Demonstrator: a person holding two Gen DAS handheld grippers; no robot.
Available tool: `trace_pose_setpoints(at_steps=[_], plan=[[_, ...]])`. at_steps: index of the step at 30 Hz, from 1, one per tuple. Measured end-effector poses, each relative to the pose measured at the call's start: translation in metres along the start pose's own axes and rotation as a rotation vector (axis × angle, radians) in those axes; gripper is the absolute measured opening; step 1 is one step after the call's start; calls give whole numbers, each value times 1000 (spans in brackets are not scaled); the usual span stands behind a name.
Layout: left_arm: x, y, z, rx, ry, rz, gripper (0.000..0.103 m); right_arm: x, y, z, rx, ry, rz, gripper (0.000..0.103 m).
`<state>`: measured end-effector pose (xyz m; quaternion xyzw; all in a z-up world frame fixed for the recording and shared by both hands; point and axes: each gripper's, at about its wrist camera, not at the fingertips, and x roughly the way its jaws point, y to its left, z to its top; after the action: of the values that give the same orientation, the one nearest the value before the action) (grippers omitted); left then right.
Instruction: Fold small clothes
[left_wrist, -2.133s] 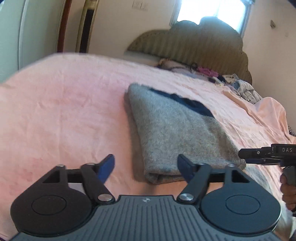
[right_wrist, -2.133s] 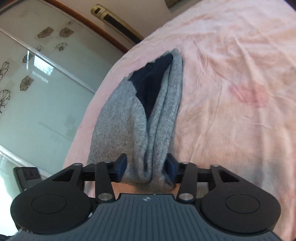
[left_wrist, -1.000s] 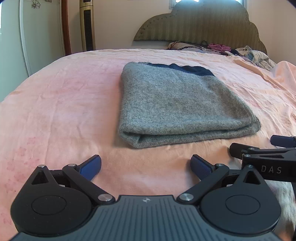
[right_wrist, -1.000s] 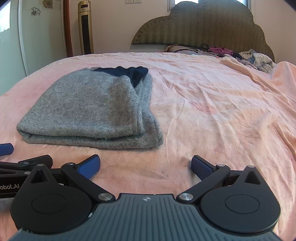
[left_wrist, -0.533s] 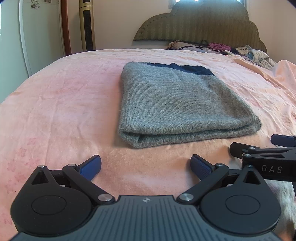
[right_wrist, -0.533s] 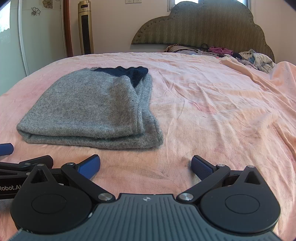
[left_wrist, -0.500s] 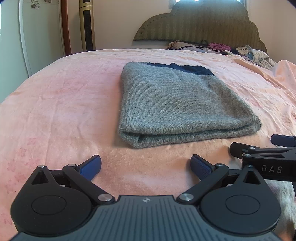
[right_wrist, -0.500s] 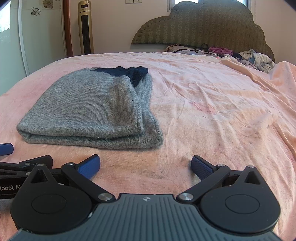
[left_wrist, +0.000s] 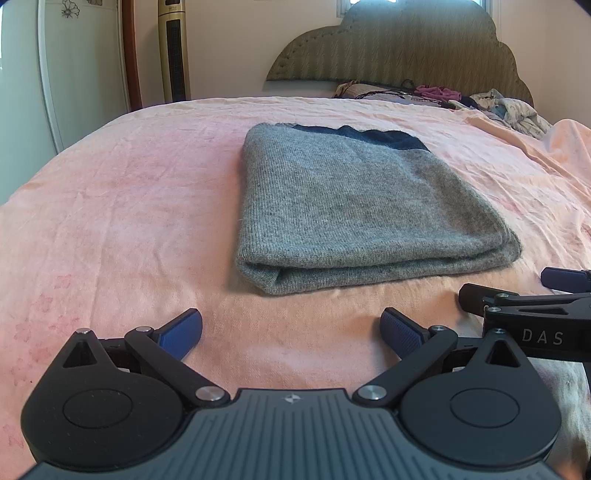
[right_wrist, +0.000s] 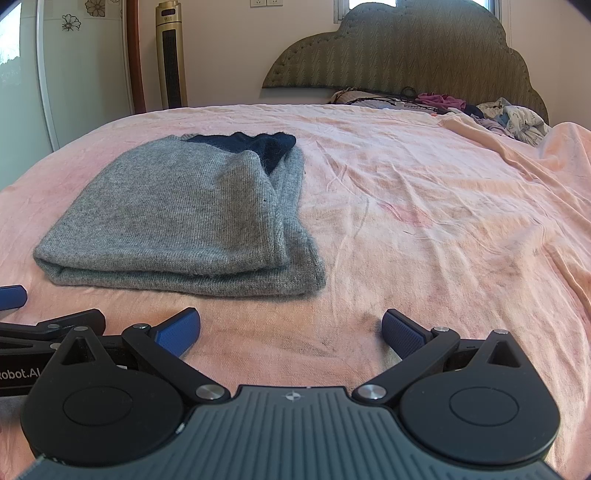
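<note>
A grey knitted garment (left_wrist: 354, 206) with a dark blue band at its far end lies folded flat on the pink bedsheet (left_wrist: 110, 206). It also shows in the right wrist view (right_wrist: 177, 218), left of centre. My left gripper (left_wrist: 291, 328) is open and empty, low over the sheet just in front of the garment's near fold. My right gripper (right_wrist: 291, 326) is open and empty, in front of the garment's near right corner. Each gripper shows at the edge of the other's view.
A padded headboard (left_wrist: 399, 48) stands at the far end of the bed. Several loose clothes (left_wrist: 509, 110) are piled at the far right by the pillows. A tower fan (left_wrist: 173, 51) and a glass-panelled door (left_wrist: 74, 66) stand at the far left.
Two seconds ago my right gripper was closed around the garment's edge; it has let go and both grippers have drawn back low before the garment. Nothing has moved in the last second.
</note>
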<state>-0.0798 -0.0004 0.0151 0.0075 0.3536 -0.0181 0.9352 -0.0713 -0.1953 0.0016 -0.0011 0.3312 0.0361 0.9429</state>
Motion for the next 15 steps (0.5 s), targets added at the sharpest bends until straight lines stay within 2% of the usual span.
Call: trace_pose_setpoints(at_steps=[15], plan=[[0,6,1,-36,-11,-13,103,0,0,0,0,0,0,103]])
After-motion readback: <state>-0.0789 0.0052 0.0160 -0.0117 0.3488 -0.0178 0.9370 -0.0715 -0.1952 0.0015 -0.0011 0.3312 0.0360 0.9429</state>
